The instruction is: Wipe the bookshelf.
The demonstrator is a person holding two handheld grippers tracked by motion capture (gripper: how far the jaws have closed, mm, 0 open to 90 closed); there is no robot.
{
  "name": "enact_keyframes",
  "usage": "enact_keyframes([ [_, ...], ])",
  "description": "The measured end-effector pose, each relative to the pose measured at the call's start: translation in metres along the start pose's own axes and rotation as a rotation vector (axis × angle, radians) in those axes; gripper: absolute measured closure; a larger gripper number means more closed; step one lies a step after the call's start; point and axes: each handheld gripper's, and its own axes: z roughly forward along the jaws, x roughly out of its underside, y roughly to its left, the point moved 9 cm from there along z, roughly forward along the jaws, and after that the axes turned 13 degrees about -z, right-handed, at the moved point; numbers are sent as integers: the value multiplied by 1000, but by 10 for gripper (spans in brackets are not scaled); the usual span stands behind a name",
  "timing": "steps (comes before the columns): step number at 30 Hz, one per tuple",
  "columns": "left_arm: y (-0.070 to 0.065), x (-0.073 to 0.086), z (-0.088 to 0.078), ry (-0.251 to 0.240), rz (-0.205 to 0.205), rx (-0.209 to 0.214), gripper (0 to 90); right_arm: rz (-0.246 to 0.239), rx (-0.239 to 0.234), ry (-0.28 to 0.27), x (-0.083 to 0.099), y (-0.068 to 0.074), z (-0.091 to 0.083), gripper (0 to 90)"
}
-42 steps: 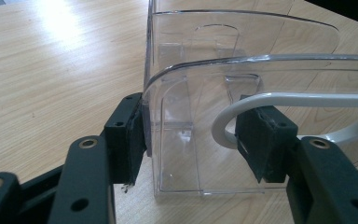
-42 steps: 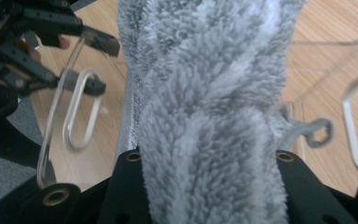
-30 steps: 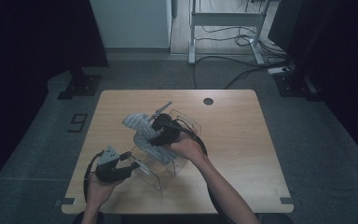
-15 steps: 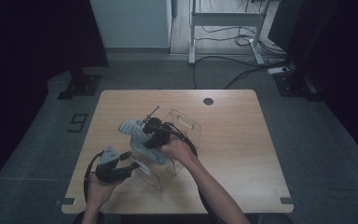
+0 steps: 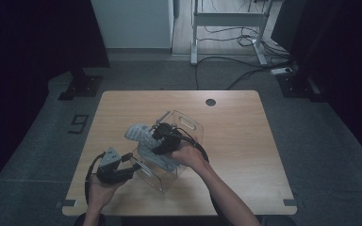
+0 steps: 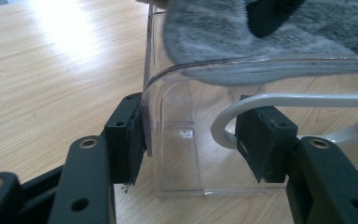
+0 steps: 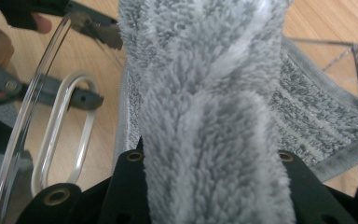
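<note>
Dim room, glare top-left, blurry fg.

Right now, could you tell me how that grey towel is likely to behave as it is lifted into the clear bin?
Probably floppy: the grey towel bunches and folds between the right hand-held gripper jaws. Likely light, since it drapes over the clear bin rim. Its fluffy pile should grip, not slip.

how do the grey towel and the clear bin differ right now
The grey towel is soft, fluffy and opaque; the clear bin is rigid and see-through, with the table visible through its walls. The towel hangs bunched between the jaws of the right claw, above the bin; the bin rests on the table, its end wall between the left claw's jaws, one pad against it. Each is handled by one claw.
</note>
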Motion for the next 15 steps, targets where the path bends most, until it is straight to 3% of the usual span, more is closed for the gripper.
enact_keyframes([
  [15, 0, 0, 0, 2, 1, -1, 440, -2, -5, -14, 31, 12, -17, 647],
])
